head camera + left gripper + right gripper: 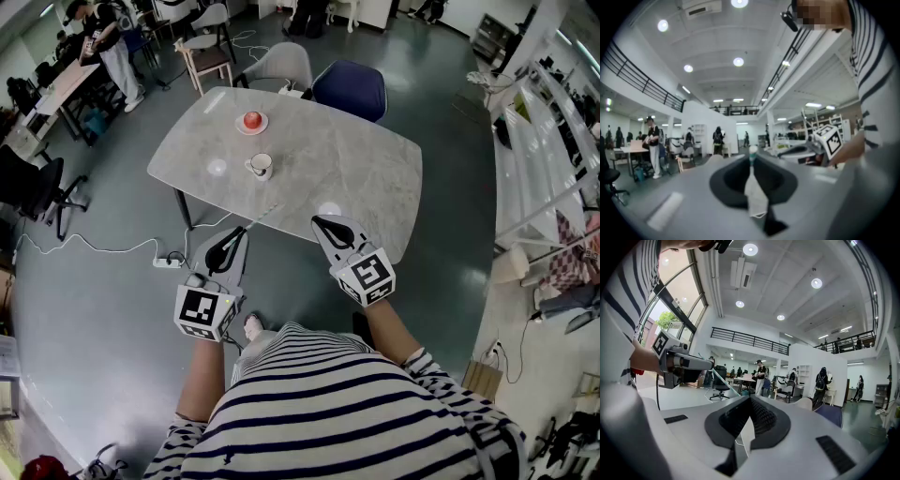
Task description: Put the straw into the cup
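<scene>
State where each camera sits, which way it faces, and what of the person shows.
Head view: on the head, looking steeply down at table, cup; shirt, forearms, left claw, right claw.
Left gripper view: on the left claw, looking level past the straw; shirt at right.
Right gripper view: on the right claw, looking level; shirt at left.
Each gripper view shows the other claw.

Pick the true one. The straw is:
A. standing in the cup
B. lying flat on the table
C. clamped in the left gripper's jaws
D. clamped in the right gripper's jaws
C: the straw sticks out from the left gripper, whose jaws are closed on it, over the near edge of the table and well short of the cup.
</scene>
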The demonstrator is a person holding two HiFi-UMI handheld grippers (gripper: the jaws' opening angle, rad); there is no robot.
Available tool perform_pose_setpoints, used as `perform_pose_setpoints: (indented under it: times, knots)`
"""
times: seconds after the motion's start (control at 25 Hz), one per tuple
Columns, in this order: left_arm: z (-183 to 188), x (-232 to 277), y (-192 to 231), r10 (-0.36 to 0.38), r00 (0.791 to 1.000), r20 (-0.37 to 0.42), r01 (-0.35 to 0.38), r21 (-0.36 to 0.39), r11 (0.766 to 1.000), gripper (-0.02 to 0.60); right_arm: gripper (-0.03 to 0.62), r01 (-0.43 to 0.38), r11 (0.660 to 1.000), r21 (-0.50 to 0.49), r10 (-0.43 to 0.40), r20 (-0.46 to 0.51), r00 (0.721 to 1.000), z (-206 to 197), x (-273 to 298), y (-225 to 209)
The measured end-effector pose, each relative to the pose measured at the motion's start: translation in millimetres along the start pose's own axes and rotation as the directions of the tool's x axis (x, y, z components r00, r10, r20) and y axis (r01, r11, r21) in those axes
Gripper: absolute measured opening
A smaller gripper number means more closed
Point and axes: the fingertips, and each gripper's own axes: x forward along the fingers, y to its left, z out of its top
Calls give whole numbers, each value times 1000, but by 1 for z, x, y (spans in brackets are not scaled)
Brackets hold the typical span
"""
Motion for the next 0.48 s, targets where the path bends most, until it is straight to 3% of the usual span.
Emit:
perform_pose_setpoints:
  times: [0.48]
  knots:
    - [-4,-2,-6,-22,1000,-17,22,-5,1000,26,5,-15,1000,4,16,-15,1000,-4,3,7]
